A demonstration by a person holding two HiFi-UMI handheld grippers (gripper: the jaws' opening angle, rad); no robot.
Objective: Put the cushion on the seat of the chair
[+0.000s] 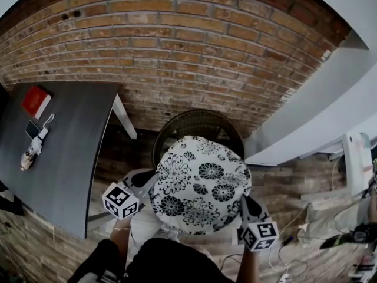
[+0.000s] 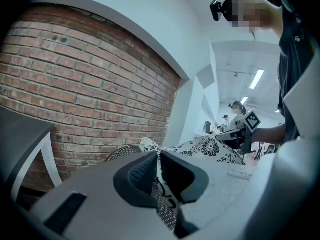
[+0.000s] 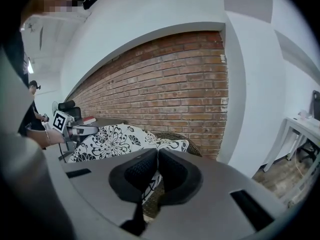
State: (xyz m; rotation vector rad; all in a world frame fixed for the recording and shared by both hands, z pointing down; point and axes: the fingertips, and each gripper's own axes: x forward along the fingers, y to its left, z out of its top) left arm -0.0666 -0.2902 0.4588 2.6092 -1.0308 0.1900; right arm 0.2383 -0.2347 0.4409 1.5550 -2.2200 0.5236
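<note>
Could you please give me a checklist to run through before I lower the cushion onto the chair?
1. Left gripper clamped on the cushion: ok, the patterned fabric sits between its shut jaws.
2. Right gripper clamped on the opposite edge: ok, fabric is pinched there too.
3. Cushion lined up with the wicker chair: ok, the chair's rim shows just beyond it in the head view.
4. Seat free of other things: cannot tell, the cushion hides it.
5. Cushion apart from the grey table: ok, the table stands off to the left.
</note>
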